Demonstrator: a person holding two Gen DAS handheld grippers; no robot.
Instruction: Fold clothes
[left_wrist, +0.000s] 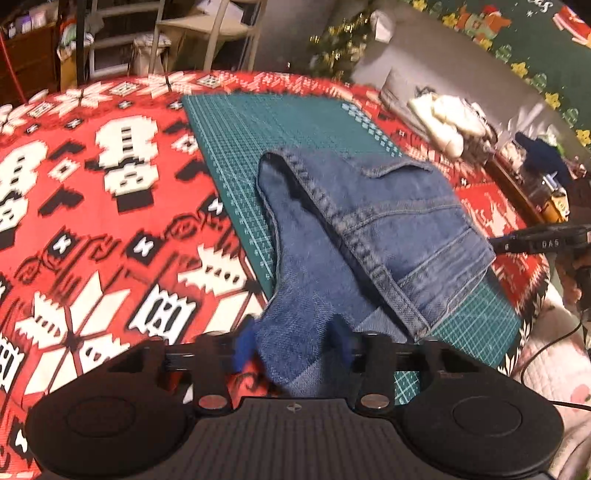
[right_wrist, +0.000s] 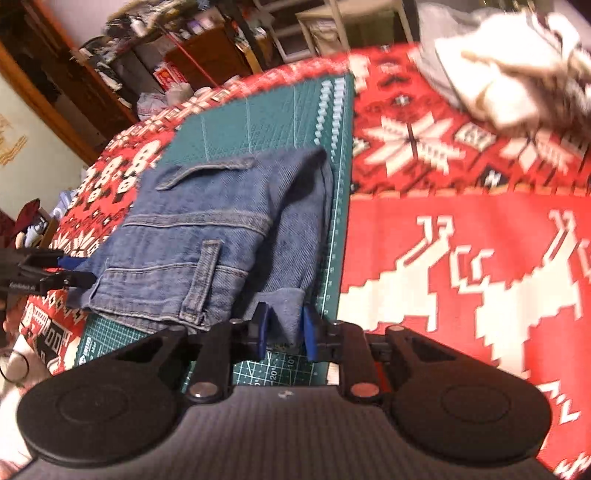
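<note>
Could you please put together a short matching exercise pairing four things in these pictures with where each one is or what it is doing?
Things:
1. jeans
2. cutting mat
3. white clothes
4. right hand-held gripper

Places or states:
A. piled at the far side of the red blanket
B. lying folded on the green mat
C. fingers on either side of a denim edge
D. spread over the patterned red blanket

Pairs: 1-B, 2-D, 3-A, 4-C
</note>
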